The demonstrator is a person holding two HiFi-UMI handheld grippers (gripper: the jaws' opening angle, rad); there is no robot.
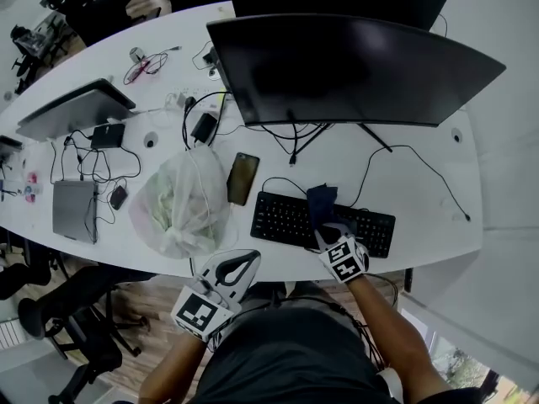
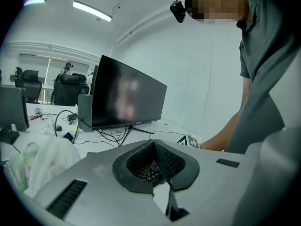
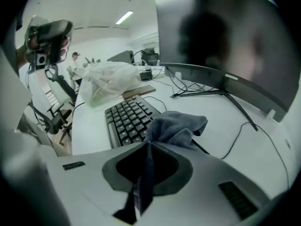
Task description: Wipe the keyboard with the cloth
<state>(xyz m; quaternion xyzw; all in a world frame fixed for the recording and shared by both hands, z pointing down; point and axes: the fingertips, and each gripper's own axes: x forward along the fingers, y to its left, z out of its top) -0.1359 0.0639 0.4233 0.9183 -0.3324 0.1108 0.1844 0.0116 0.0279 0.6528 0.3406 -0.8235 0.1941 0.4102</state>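
The black keyboard point(image 1: 286, 219) is lying on the white worktop point(image 1: 421, 183), with the dark blue-grey cloth point(image 1: 321, 202) draping over its middle keys. The right gripper point(image 1: 330, 234) is pinching a fold of that cloth in nearly closed jaws, probably to drag it along the keys. The left gripper point(image 1: 240, 266) is hovering off the near edge, jaws together and empty.

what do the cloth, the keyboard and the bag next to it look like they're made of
Cloth: soft fabric, perhaps microfibre, matte blue-grey; it folds and drapes limply.
Keyboard: likely hard plastic, matte black keys.
Bag: thin translucent plastic film, crinkled, slightly glossy.
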